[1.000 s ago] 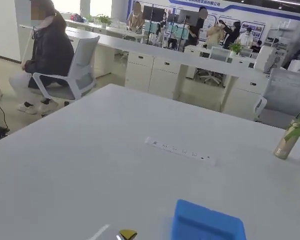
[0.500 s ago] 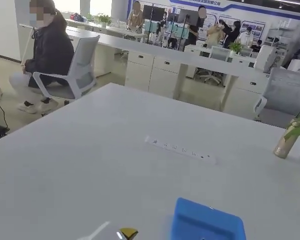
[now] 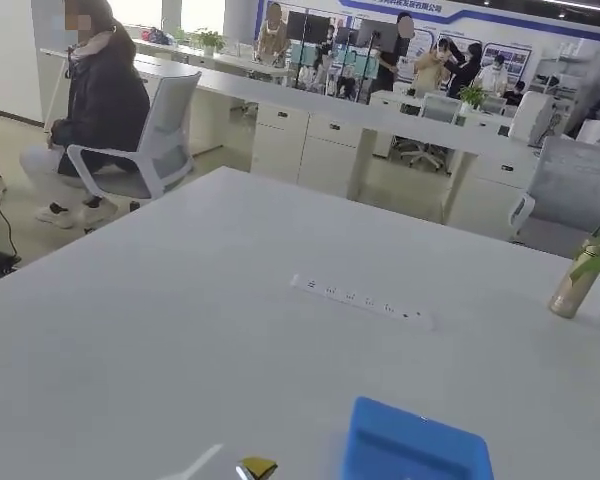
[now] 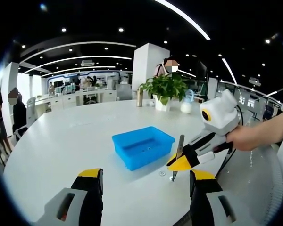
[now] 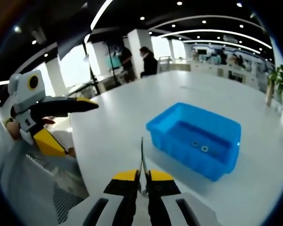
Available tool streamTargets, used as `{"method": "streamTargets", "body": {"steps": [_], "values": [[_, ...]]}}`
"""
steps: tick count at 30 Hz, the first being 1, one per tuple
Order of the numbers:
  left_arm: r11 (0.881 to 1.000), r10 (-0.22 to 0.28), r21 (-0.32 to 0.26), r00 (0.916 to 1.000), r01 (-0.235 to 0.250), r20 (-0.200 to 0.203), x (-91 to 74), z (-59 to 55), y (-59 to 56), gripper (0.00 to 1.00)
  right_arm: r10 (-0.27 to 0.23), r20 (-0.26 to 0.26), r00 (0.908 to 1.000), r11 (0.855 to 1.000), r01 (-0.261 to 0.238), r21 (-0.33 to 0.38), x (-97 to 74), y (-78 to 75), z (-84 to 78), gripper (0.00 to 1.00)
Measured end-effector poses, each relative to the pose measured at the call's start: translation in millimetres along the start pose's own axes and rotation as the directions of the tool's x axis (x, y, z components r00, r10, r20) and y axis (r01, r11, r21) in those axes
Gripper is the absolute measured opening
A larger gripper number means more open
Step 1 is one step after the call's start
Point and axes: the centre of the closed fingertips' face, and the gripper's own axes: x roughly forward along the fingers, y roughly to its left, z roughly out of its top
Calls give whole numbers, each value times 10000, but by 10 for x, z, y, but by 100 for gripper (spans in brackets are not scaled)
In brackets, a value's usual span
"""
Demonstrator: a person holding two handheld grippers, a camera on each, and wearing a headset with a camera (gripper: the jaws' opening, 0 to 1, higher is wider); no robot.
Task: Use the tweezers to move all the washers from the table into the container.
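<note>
In the left gripper view my left gripper [image 4: 145, 182] stands open over the table's near edge, nothing between its yellow-tipped fingers. Ahead lies the blue container [image 4: 142, 146]. From the right comes my right gripper [image 4: 181, 163], shut on the tweezers [image 4: 178, 151], whose tip touches down beside a small washer [image 4: 162, 173] on the table in front of the container. In the right gripper view my right gripper [image 5: 142, 176] is shut on the tweezers [image 5: 142, 153]; the container [image 5: 195, 136] holds two washers [image 5: 204, 149]. The left gripper [image 5: 68, 106] is at the left.
The head view looks across the white table [image 3: 180, 330], with the container [image 3: 412, 447] and a gripper's yellow tip [image 3: 256, 467] at the bottom. A power strip [image 3: 360, 298] lies mid-table, a bottle [image 3: 572, 288] and plant at the right. People sit at desks behind.
</note>
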Motion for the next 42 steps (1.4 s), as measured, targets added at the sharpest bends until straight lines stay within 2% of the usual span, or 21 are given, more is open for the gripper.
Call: {"method": "streamTargets", "body": {"steps": [5, 6, 8, 13, 16, 17, 19, 22, 32, 42], "values": [[10000, 11, -14, 10000, -11, 2, -4, 0, 2, 75, -1, -71, 10000, 9983, -3, -584, 13, -18, -39, 4], [10000, 15, -7, 10000, -15, -4, -4, -1, 3, 75, -13, -158, 9999, 9951, -3, -991, 11, -3, -52, 4], [10000, 15, 29, 10000, -15, -15, -5, -3, 2, 75, -2, -273, 9996, 9911, -34, -1327, 20, 22, -71, 4], [10000, 46, 5, 10000, -46, 21, -12, 2, 7, 75, -206, -455, 9988, 9828, 119, -1844, 14, 52, -93, 3], [10000, 26, 25, 10000, -26, 8, -11, 0, 4, 75, -340, -348, 9988, 9886, 285, -1480, 17, -5, -82, 3], [10000, 16, 52, 10000, -16, 0, -10, -2, 0, 75, -402, -149, 9991, 9948, 386, -945, 19, -21, -70, 3], [10000, 0, 77, 10000, 0, -19, -9, -4, -6, 75, -494, -36, 9988, 9982, 492, -335, 4, -66, -72, 3], [10000, 7, -2, 10000, -7, 38, -12, 7, -3, 75, -463, 38, 9989, 9989, 462, 120, -23, -84, -68, 3], [10000, -46, 7, 10000, 46, 35, -10, 10, -18, 75, -555, 306, 9980, 9975, 541, 448, -152, -56, 86, 3], [9999, -132, 22, 9999, 132, 30, -7, 9, -38, 74, -611, 515, 9968, 9971, 586, 489, -218, -112, 250, 3]]}}
